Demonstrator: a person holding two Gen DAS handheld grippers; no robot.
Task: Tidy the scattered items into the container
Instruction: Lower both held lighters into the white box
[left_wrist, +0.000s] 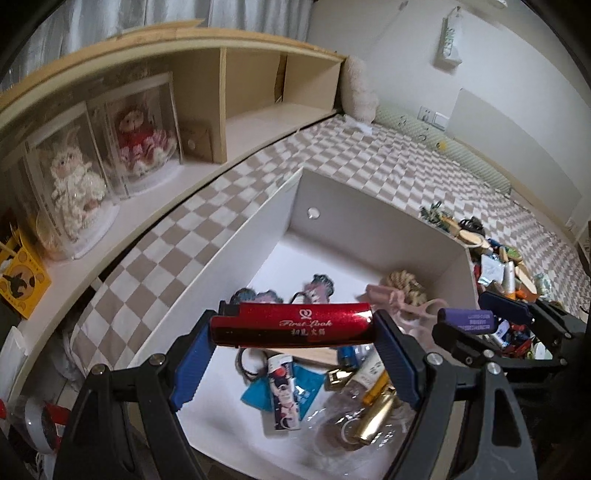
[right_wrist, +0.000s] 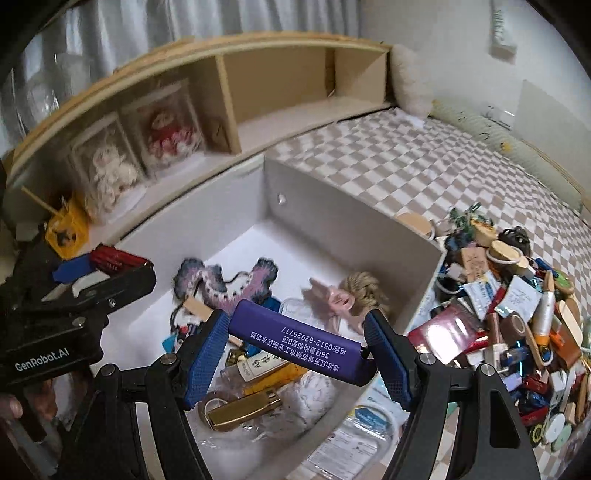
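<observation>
Left gripper (left_wrist: 295, 332), blue ribbed pads (left_wrist: 192, 365) on black arms: clamped end to end on a glossy red lighter with gold "First Look" lettering (left_wrist: 291, 325), held level above the near half of the open white rectangular container (left_wrist: 240, 236). Same gripper seen at the left edge of the right wrist view (right_wrist: 99, 266), red lighter (right_wrist: 118, 258) between its tips, over the left wall of the container (right_wrist: 332, 206).

Right gripper (right_wrist: 295, 343), same blue pads (right_wrist: 388, 358): closed on the two ends of a matte purple lighter printed with white Chinese text and a phone number (right_wrist: 295, 343), tilted down toward the right, above the near right part of the container. In the left wrist view, right gripper (left_wrist: 484, 317) and purple lighter (left_wrist: 467, 319) just above the container's right wall.

Inside the container, on its white floor: two furry pink-and-grey patches (right_wrist: 229, 280) toward the middle; a coil of tan rope (right_wrist: 364, 291) and a pink hair claw (right_wrist: 332, 299) against the right wall; a gold metal lighter (right_wrist: 243, 408), a white lighter with a cartoon print (left_wrist: 284, 395) and a teal sachet (left_wrist: 266, 391) near the front edge.

Outside the right wall, on the beige-and-white checkered bedcover (right_wrist: 424, 166): a dense heap of small scattered items (right_wrist: 517, 314), touching the wall at its near end.

Beyond the container's left side: a wooden shelf unit (left_wrist: 255, 85) with two boxed dolls in clear cases (left_wrist: 110, 147).
</observation>
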